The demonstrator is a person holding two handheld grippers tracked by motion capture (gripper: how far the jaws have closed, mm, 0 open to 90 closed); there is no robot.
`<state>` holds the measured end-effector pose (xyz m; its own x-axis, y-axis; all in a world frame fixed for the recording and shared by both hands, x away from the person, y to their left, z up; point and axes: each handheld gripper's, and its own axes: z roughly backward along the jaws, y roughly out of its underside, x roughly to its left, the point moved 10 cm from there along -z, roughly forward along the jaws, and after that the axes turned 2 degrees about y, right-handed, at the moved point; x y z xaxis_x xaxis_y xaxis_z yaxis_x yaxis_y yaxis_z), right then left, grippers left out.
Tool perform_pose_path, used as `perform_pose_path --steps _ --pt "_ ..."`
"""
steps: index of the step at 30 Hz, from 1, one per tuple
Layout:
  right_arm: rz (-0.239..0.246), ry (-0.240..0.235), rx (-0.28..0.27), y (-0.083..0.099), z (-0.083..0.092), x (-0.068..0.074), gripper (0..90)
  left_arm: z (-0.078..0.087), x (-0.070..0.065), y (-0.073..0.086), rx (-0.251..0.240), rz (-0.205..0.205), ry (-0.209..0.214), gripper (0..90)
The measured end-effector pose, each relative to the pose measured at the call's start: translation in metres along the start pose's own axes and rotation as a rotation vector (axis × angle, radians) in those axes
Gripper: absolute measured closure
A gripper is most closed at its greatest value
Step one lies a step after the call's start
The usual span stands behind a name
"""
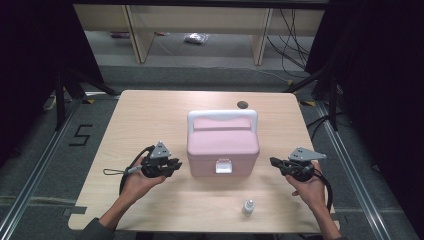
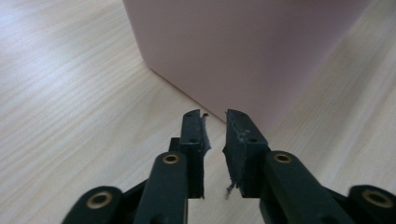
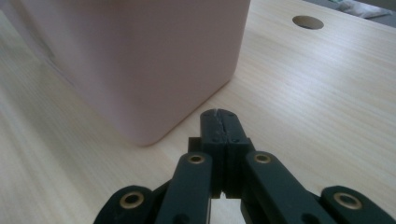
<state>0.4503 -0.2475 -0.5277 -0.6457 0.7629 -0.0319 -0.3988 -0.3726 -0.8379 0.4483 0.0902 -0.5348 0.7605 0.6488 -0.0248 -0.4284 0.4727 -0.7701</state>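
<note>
Wooden table (image 1: 150,120) bearing a pink lidded box (image 1: 223,143) at its centre. Left gripper (image 1: 173,165), just beside the box's left wall, jaws nearly closed with a narrow gap, nothing between them. Right gripper (image 1: 274,162), near the right wall, jaws pressed together, empty. Small white bottle (image 1: 248,206) stands near the front edge

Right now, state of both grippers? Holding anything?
Left gripper: jaws nearly closed, a narrow gap left, nothing between them; it points at the pink box.
Right gripper: shut, pads together, empty, beside the box.
</note>
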Motion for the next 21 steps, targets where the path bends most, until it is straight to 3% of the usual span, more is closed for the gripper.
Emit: perform_pose_path --steps 6,7,9,15,21 --pt "-0.043 -0.033 -0.010 -0.010 -0.016 -0.001 90.0 -0.009 0.001 -0.006 -0.001 -0.018 -0.011 88.6" --pt "-0.031 -0.018 -0.005 -0.012 -0.022 -0.002 90.0 -0.010 0.002 -0.006 0.000 -0.022 -0.016 89.5" --pt "-0.012 -0.016 -0.005 -0.014 -0.024 -0.004 90.0 -0.013 0.002 -0.008 0.001 -0.025 -0.013 89.6" --pt "-0.021 -0.024 -0.015 -0.026 -0.039 -0.002 90.0 -0.021 0.002 -0.015 -0.019 0.013 0.004 89.7" --pt "-0.020 -0.048 -0.027 -0.032 -0.049 -0.002 90.0 -0.025 0.003 -0.018 -0.024 0.023 0.014 89.7"
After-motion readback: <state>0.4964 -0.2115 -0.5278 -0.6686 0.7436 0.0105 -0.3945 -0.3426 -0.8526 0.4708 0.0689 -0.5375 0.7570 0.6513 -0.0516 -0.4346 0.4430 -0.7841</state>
